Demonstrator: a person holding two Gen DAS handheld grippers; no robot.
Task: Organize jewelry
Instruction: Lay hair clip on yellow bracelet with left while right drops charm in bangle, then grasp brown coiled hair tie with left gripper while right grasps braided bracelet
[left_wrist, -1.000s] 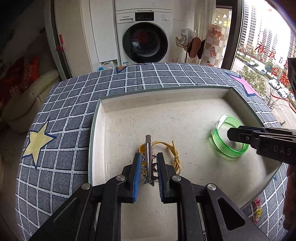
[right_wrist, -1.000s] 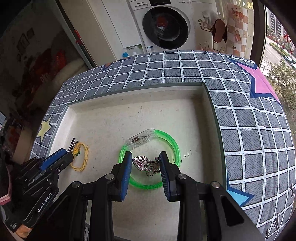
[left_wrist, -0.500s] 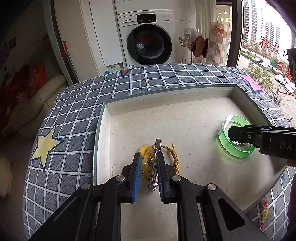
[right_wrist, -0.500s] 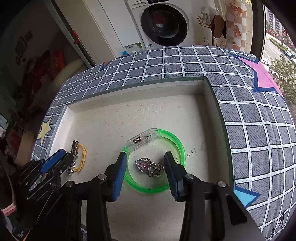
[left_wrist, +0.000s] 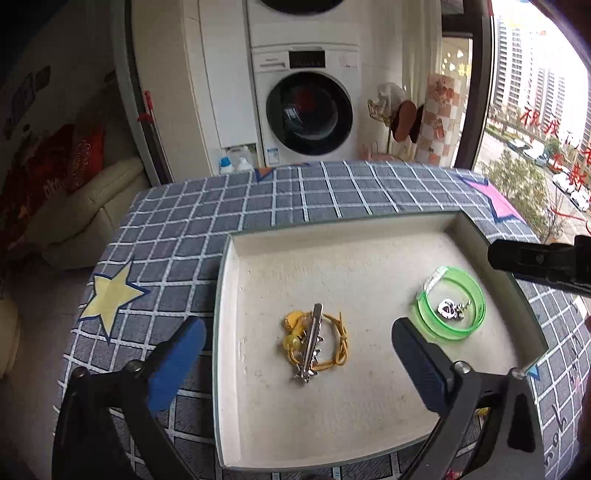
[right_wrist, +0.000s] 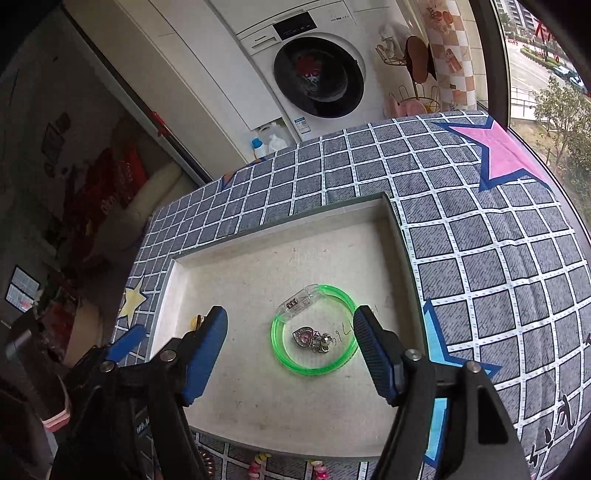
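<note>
Both sets of jaws have just been opening and now stand wide apart with nothing between them. The left gripper (left_wrist: 295, 354) hangs above the silver hair clip (left_wrist: 311, 341), which lies across the yellow cord bracelet (left_wrist: 325, 347) at the tray's left. The right gripper (right_wrist: 291, 350) hangs above the heart pendant (right_wrist: 308, 338), which lies inside the green bangle (right_wrist: 314, 328) at the right. All 4 pieces rest on the floor of the tray (left_wrist: 332, 230), on the checked cloth (left_wrist: 258, 206) over the bench. To finish the release well, lift each gripper straight up, clear of the walls, without brushing the pieces.
</note>
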